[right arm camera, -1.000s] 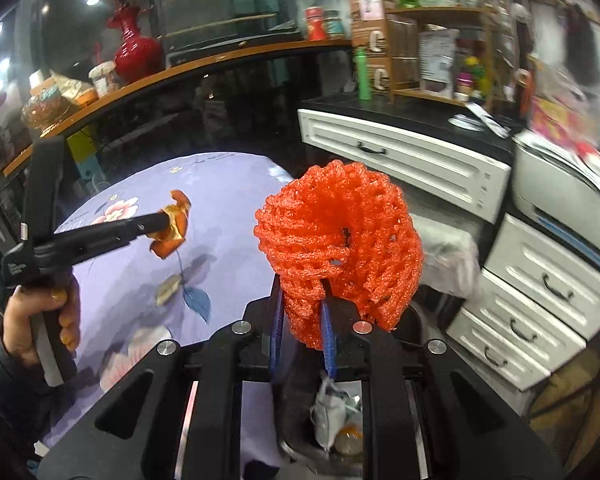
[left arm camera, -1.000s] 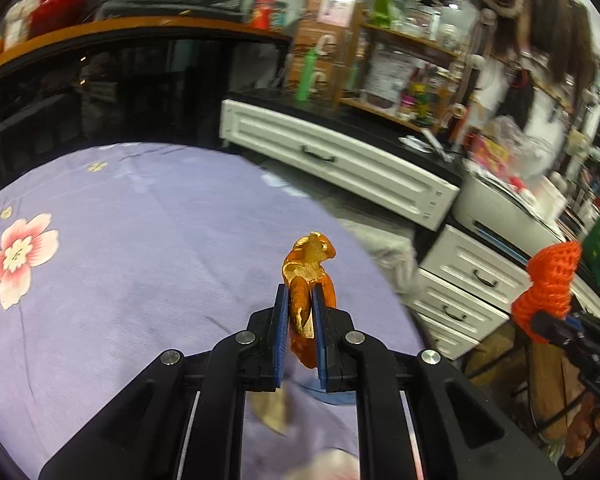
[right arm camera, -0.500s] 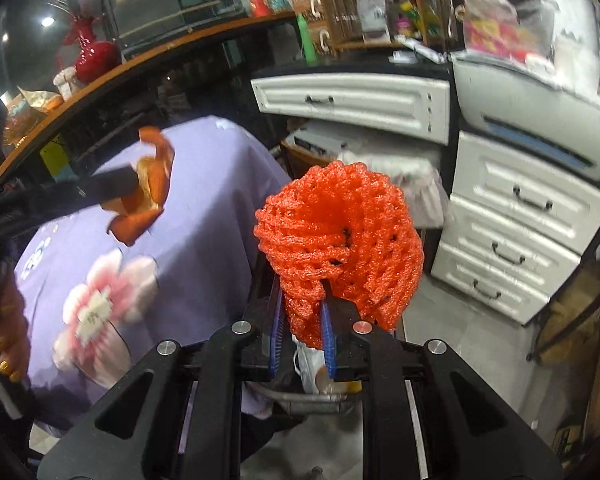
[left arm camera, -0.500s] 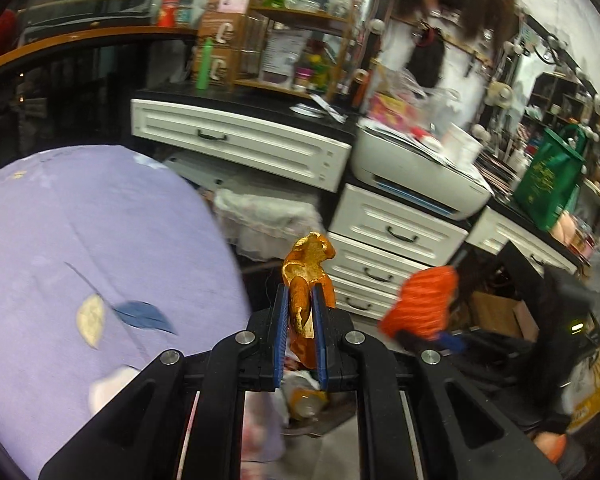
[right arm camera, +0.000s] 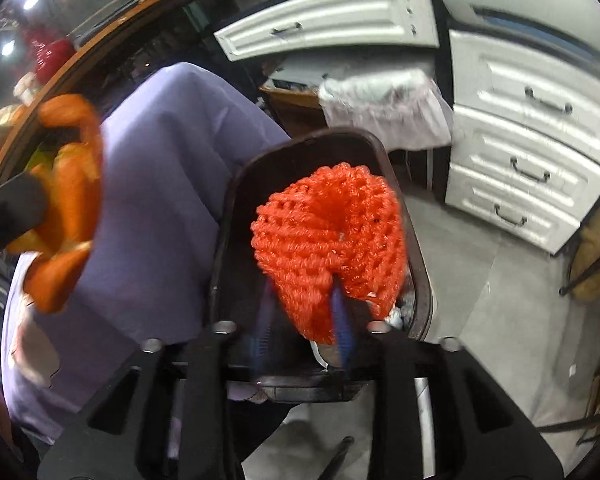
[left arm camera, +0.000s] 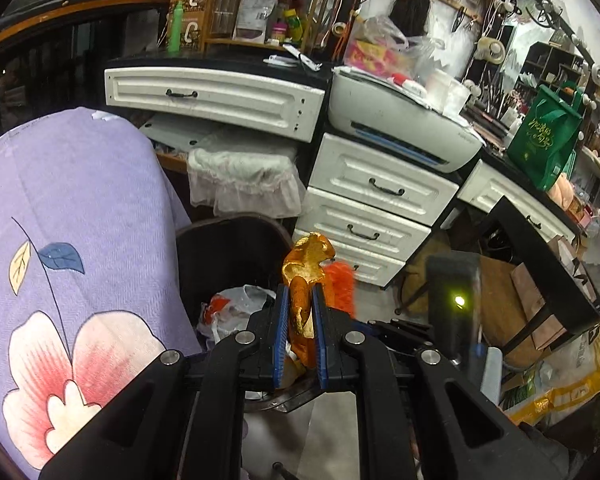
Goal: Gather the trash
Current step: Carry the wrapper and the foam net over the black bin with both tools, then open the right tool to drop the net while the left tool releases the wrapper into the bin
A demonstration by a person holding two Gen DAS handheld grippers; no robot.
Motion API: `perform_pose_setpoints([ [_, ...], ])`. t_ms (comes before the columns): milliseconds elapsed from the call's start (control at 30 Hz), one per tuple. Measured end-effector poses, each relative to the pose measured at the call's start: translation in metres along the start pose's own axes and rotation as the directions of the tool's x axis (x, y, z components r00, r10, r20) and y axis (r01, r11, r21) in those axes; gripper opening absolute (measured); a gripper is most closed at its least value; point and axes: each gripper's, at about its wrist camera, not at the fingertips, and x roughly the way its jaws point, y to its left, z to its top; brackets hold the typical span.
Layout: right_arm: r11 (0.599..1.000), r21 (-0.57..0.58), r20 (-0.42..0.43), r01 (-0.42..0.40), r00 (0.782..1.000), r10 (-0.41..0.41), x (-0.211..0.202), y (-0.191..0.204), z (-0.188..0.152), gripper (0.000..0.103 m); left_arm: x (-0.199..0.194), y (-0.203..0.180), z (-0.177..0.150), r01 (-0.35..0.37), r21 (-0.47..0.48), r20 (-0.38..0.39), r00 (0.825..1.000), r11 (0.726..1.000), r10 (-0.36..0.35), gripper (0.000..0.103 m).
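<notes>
Orange foam fruit net (right arm camera: 328, 236) hangs over the dark trash bin (right arm camera: 414, 248) beside the purple-clothed desk (right arm camera: 160, 184); the right gripper's (right arm camera: 302, 320) jaws have just been opening, net loose between them. Left gripper (left arm camera: 298, 332) pinches orange peel (left arm camera: 306, 268) above the bin's rim, next to drop.

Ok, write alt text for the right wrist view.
The right gripper, jaws just opening, has a red foam net sleeve between its blue pads over a dark brown plastic bin. At left, the other gripper holds orange peel beside a purple tablecloth.
</notes>
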Motion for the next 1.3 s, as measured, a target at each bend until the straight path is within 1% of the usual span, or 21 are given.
perform_pose_setpoints([
  [33,1.000,0.009,0.000,0.001,1.000,-0.001,0.002,-0.002,-0.001,0.049,0.001,0.000,0.000,-0.003,0.001,-0.004,1.000,1.000,0.003,0.012],
  [100,1.000,0.022,0.005,0.001,1.000,-0.001,0.003,-0.005,-0.003,0.051,0.004,-0.001,-0.001,-0.008,0.008,-0.010,1.000,1.000,0.008,0.012],
  [267,0.999,0.031,0.032,0.034,0.999,-0.035,-0.014,-0.013,-0.007,0.053,0.016,-0.006,-0.006,-0.014,0.030,-0.037,0.999,0.999,0.015,0.012],
  [300,0.999,0.027,0.039,0.044,0.998,-0.045,-0.017,-0.014,-0.008,0.054,0.020,-0.007,-0.007,-0.014,0.037,-0.046,0.999,0.999,0.016,0.012],
  [333,0.997,0.019,0.051,0.070,0.996,-0.071,-0.023,-0.015,-0.009,0.057,0.024,-0.008,-0.008,-0.013,0.042,-0.054,0.998,0.999,0.015,0.012],
  [400,0.992,0.003,0.075,0.122,0.990,-0.122,-0.034,-0.017,-0.012,0.059,0.034,-0.012,-0.011,-0.010,0.052,-0.075,0.997,0.999,0.014,0.012],
  [567,0.984,-0.003,0.100,0.175,0.980,-0.174,-0.055,-0.029,-0.021,0.062,0.061,-0.018,-0.017,-0.025,0.077,-0.126,0.991,0.997,0.034,0.012],
  [800,0.979,0.031,0.108,0.203,0.973,-0.205,-0.072,-0.045,-0.033,0.065,0.096,-0.019,-0.023,-0.058,0.102,-0.193,0.978,0.993,0.077,0.012],
  [1033,0.974,0.048,0.096,0.222,0.969,-0.226,-0.074,-0.051,-0.040,0.067,0.109,-0.019,-0.029,-0.070,0.120,-0.222,0.970,0.990,0.096,0.013],
  [1100,0.973,0.046,0.096,0.227,0.968,-0.231,-0.075,-0.051,-0.041,0.068,0.111,-0.019,-0.029,-0.073,0.121,-0.226,0.969,0.990,0.099,0.020],
  [1133,0.972,0.044,0.098,0.231,0.967,-0.234,-0.075,-0.051,-0.041,0.068,0.111,-0.019,-0.029,-0.075,0.119,-0.223,0.970,0.990,0.100,0.034],
  [1167,0.971,0.042,0.099,0.235,0.966,-0.238,-0.076,-0.051,-0.042,0.068,0.109,-0.019,-0.028,-0.075,0.115,-0.212,0.972,0.991,0.098,0.051],
  [1200,0.971,0.040,0.099,0.237,0.966,-0.240,-0.077,-0.051,-0.042,0.068,0.105,-0.019,-0.028,-0.074,0.112,-0.197,0.976,0.991,0.095,0.062],
  [1300,0.968,0.041,0.105,0.248,0.962,-0.251,-0.082,-0.049,-0.044,0.068,0.093,-0.023,-0.026,-0.068,0.121,-0.167,0.982,0.990,0.088,0.068],
])
